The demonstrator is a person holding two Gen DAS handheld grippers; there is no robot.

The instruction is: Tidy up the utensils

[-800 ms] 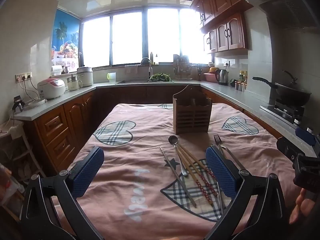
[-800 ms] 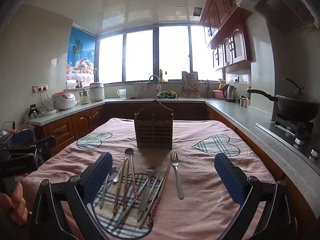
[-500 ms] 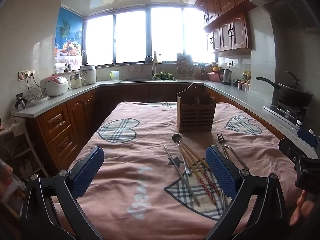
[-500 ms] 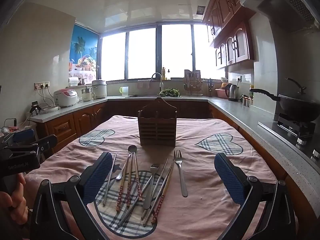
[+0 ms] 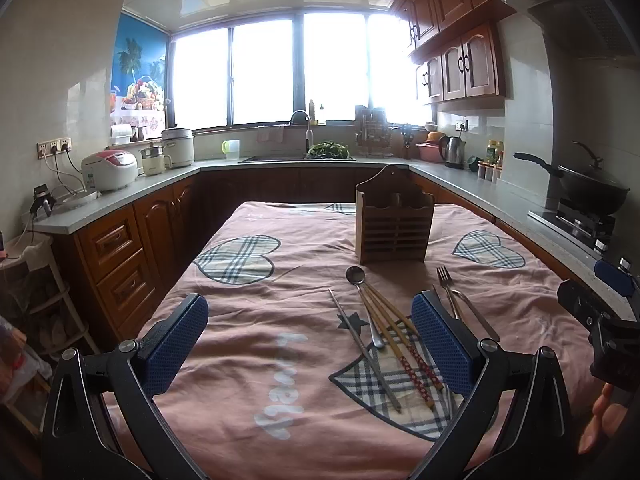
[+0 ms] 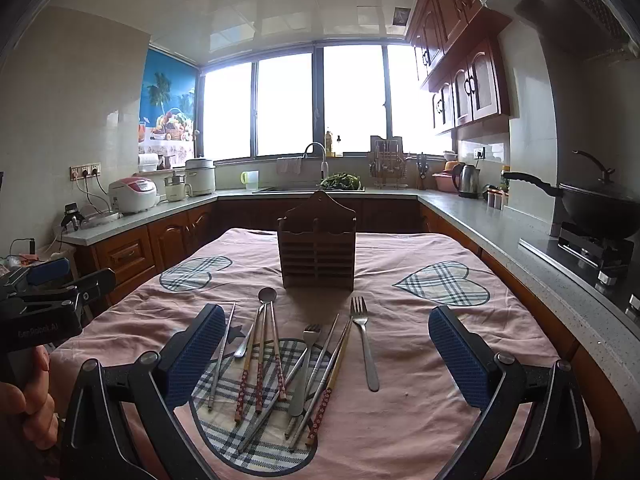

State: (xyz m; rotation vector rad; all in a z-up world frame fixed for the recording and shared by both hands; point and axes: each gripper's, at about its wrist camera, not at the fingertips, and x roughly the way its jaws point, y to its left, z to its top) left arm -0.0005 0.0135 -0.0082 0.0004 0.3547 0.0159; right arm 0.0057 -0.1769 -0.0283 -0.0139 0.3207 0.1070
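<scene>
Both my grippers, left (image 5: pixel 308 340) and right (image 6: pixel 326 354), jaws wide apart, holding nothing. Slatted wooden caddy (image 6: pixel 317 254) upright mid-table on pink cloth (image 6: pixel 420 412). Steel spoon (image 6: pixel 261 316), forks (image 6: pixel 363 340), patterned chopsticks (image 6: pixel 260 364) fanned loose on plaid heart patch, near side.
</scene>
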